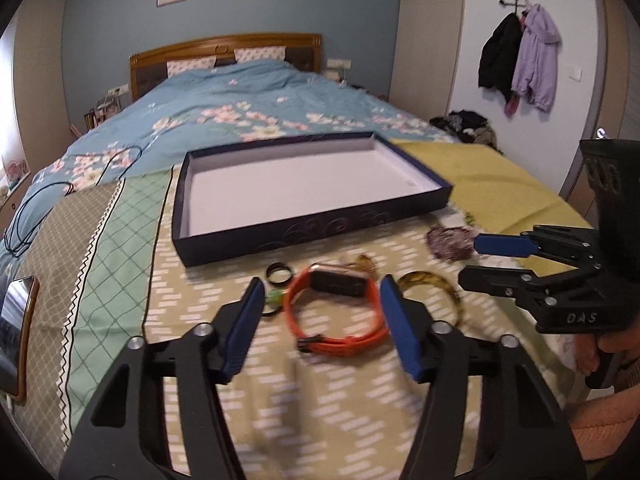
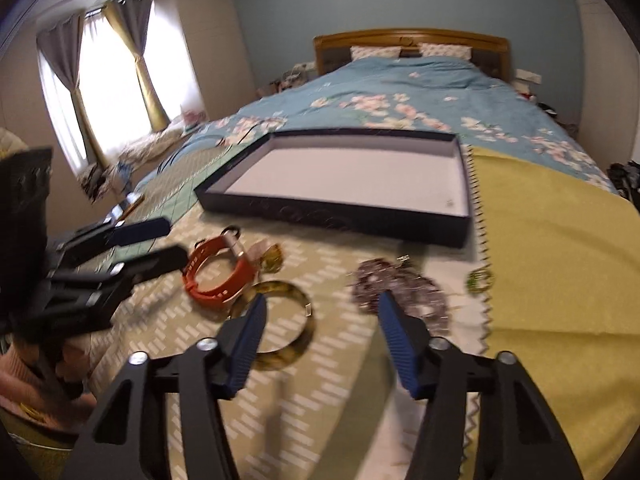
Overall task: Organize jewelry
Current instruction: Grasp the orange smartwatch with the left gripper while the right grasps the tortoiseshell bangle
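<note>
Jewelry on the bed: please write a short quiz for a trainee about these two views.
1. True or false: the box already holds some jewelry.
2. Which piece lies between the fingers of the left gripper?
A. the orange band
B. the amber bangle
C. the beaded bracelet
3. Fill the gap: in the right wrist view, the left finger of the right gripper stands over the amber ____.

Key:
1. False; the box is empty, all pieces lie on the cloth.
2. A; the pads do not press on it yet.
3. bangle
</note>
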Demonstrator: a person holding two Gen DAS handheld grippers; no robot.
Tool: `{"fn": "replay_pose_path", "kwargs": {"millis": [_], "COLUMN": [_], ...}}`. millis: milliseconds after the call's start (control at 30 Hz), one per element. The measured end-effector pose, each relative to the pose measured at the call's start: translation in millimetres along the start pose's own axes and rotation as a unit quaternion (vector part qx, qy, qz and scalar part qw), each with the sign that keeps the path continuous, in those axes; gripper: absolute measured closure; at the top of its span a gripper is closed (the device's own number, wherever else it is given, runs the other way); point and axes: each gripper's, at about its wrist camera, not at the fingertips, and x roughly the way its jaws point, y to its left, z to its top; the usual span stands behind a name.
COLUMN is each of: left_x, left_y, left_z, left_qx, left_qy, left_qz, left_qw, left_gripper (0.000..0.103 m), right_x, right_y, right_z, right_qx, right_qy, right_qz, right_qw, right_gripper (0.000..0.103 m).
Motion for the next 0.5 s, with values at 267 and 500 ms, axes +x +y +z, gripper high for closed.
{"fn": "replay_pose_path", "kwargs": {"millis": [267,500], "left_x": [29,23], "left_y": [12,5], "left_z": [0,-8], "left_qx": [-0.001,-0.004], "left_qy": [0.062,0.068], "left_qz": [-0.015,-0.038], "left_qw": [0.998,0.997], "left_gripper": [0.073,0.073], "right_x": [18,19], "right_y": [1,-4], "right_z": [0,0], "right_qx": [0.009,0.002], "right_qy": [0.043,0.052], "right_qz": [0.02,0.014], "right_qw": [0.999,0.999], "right_gripper": [0.082,0.095]}}
